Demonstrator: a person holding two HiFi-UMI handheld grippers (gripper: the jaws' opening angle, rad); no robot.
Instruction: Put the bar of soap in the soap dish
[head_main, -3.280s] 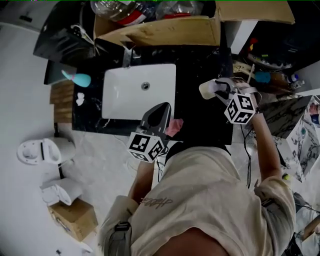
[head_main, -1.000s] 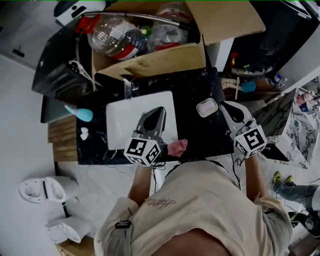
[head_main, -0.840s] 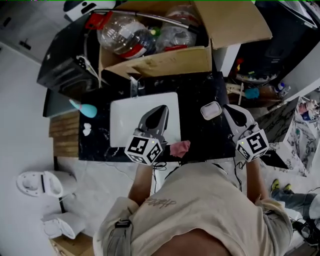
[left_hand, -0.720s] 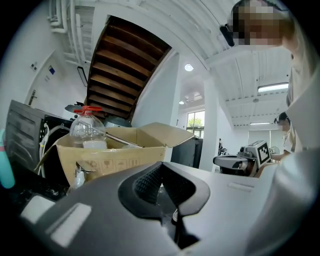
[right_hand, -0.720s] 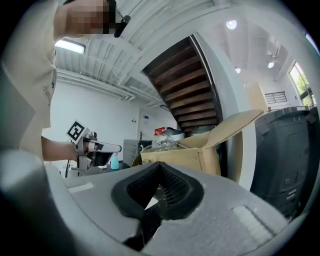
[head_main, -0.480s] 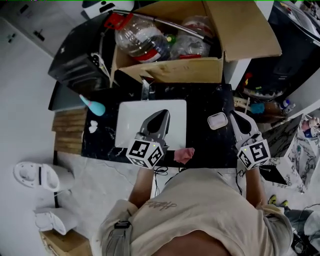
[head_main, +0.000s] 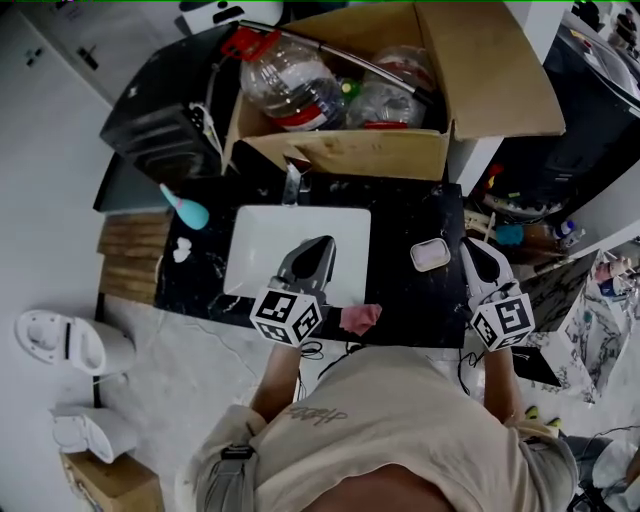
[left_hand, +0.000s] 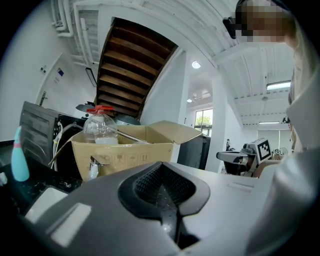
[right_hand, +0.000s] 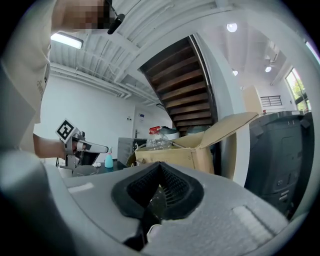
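Note:
A small white soap dish (head_main: 431, 255) lies on the black marble counter (head_main: 400, 210) to the right of the sink. Its inside looks pale pinkish; I cannot tell whether that is the bar of soap. My right gripper (head_main: 470, 243) hovers just right of the dish, apart from it, jaws shut and empty. In the right gripper view the right gripper (right_hand: 159, 192) shows its pads pressed together, with a bit of white under them. My left gripper (head_main: 322, 243) hangs over the white sink (head_main: 260, 250), shut with nothing in it. The left gripper (left_hand: 165, 192) points level toward the cardboard box.
An open cardboard box (head_main: 350, 150) with plastic bottles stands behind the counter. A faucet (head_main: 292, 180) sits at the sink's back edge. A teal bottle (head_main: 186, 210) stands at the counter's left end. A pink cloth (head_main: 360, 318) lies on the front edge.
About three seconds ago the right gripper was at the white dish; it has since drawn back, and the dish lies on the counter. The left gripper has drifted a little over the sink.

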